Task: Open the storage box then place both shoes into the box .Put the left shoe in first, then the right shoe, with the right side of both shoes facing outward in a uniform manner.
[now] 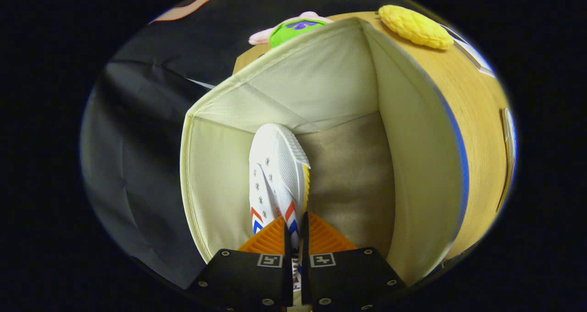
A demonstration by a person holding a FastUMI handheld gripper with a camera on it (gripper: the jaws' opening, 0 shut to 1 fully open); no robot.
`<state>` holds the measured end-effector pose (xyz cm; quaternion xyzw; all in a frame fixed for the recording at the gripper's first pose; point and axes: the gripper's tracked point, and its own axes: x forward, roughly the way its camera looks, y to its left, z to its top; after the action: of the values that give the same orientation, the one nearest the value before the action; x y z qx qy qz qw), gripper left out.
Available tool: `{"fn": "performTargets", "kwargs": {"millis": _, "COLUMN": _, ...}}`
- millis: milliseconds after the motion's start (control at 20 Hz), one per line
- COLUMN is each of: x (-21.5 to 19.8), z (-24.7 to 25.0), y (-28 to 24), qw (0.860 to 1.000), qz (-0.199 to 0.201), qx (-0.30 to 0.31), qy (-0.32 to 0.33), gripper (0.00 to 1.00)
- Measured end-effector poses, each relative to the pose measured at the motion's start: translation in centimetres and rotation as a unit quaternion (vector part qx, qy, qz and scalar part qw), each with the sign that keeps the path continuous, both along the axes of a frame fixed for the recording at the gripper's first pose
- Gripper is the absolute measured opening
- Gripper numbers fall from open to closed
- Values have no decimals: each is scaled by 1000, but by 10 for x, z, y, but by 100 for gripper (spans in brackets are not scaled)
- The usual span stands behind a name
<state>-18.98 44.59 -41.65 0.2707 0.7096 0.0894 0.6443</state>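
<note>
A cream fabric storage box point(403, 174) stands open below me, its brownish floor visible. A white shoe point(277, 174) with red and blue chevron stripes hangs toe-down inside the box, near its left wall, the toe close to the floor at the back wall. My gripper point(296, 231) is shut on the shoe's heel end, with both fingers point(266, 241) pressed against its sides. The shoe's laces and eyelets face left. The heel itself is hidden between the fingers.
The box sits on a wooden table point(477, 119). Beyond the box lie a yellow plush toy point(415, 26) and a green and pink plush toy point(293, 27). Black cloth hangs to the left of the box.
</note>
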Motion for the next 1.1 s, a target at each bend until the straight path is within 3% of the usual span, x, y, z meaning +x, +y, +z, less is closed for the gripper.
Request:
{"fn": "performTargets", "kwargs": {"millis": 150, "x": -1, "z": 5, "y": 5, "qw": 1000, "qz": 4, "qx": 18, "qy": -7, "gripper": 14}}
{"fn": "performTargets", "kwargs": {"millis": 250, "x": 2, "z": 21, "y": 17, "qw": 998, "qz": 1, "qx": 64, "qy": 5, "gripper": 28}}
{"fn": "performTargets", "kwargs": {"millis": 350, "x": 5, "z": 42, "y": 25, "qw": 994, "qz": 3, "qx": 107, "qy": 12, "gripper": 57}}
{"fn": "performTargets", "kwargs": {"millis": 400, "x": 10, "z": 55, "y": 23, "qw": 992, "qz": 6, "qx": 124, "qy": -4, "gripper": 77}}
{"fn": "performTargets", "kwargs": {"millis": 600, "x": 15, "z": 106, "y": -8, "qw": 986, "qz": 11, "qx": 160, "qy": -49, "gripper": 91}}
{"fn": "performTargets", "kwargs": {"millis": 750, "x": 27, "z": 125, "y": -54, "qw": 983, "qz": 1, "qx": 151, "qy": -103, "gripper": 93}}
{"fn": "performTargets", "kwargs": {"millis": 1100, "x": 43, "z": 96, "y": -231, "qw": 980, "qz": -22, "qx": -6, "qy": -197, "gripper": 96}}
